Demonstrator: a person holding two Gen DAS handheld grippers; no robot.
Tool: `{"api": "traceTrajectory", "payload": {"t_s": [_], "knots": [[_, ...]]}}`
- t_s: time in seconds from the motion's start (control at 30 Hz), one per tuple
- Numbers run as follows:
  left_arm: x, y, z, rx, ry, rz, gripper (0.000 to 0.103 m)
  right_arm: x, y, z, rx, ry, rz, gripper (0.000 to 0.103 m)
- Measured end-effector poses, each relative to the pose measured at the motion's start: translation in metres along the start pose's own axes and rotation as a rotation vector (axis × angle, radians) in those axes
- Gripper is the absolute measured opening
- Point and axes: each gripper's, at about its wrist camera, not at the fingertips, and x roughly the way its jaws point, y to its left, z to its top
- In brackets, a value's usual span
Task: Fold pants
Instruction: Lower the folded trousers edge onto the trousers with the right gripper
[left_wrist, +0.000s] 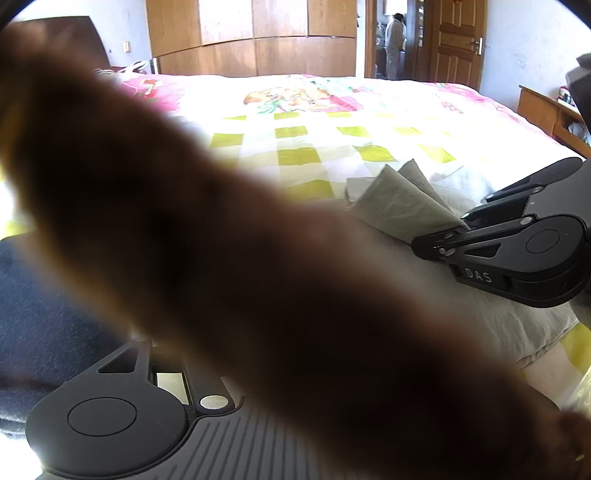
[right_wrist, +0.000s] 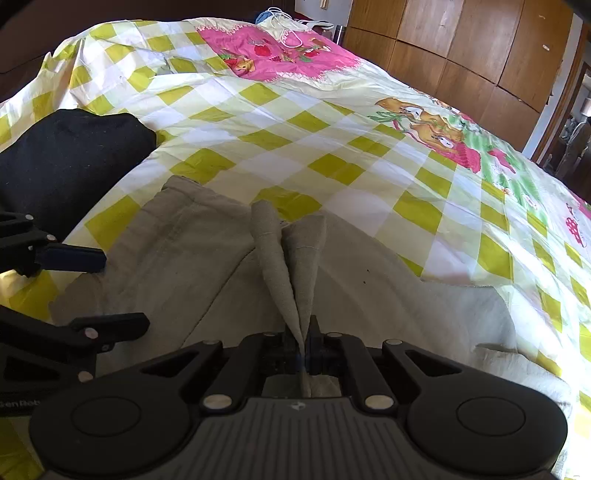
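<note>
Beige pants (right_wrist: 207, 258) lie on the checked bedspread (right_wrist: 295, 122). My right gripper (right_wrist: 304, 345) is shut on a pinched fold of the pants, which rises in two pointed flaps in front of it. It also shows in the left wrist view (left_wrist: 454, 236), clamped on the same beige flaps (left_wrist: 402, 199). My left gripper (right_wrist: 110, 291) sits at the left over the pants' edge, its fingers spread apart and holding nothing. In the left wrist view a blurred brown shape (left_wrist: 221, 258) close to the lens hides its fingers.
A folded dark garment (right_wrist: 70, 158) lies on the bed to the left. White cloth (right_wrist: 491, 332) lies at the right. Wooden wardrobes (left_wrist: 255, 37) and a door (left_wrist: 458, 40) stand beyond the bed. A wooden side table (left_wrist: 546, 110) is at the right.
</note>
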Motion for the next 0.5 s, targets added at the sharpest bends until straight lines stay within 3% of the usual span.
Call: {"api": "traceTrajectory", "payload": {"t_s": [0.37, 0.5], "knots": [[0.003, 0.015, -0.013, -0.039, 0.021, -0.011, 0.060, 0.010, -0.003, 0.006, 0.039, 0.008, 0.018, 0.022], [0.003, 0.018, -0.017, -0.050, 0.019, -0.024, 0.060, 0.001, -0.006, 0.011, 0.059, -0.038, 0.013, 0.021]]}}
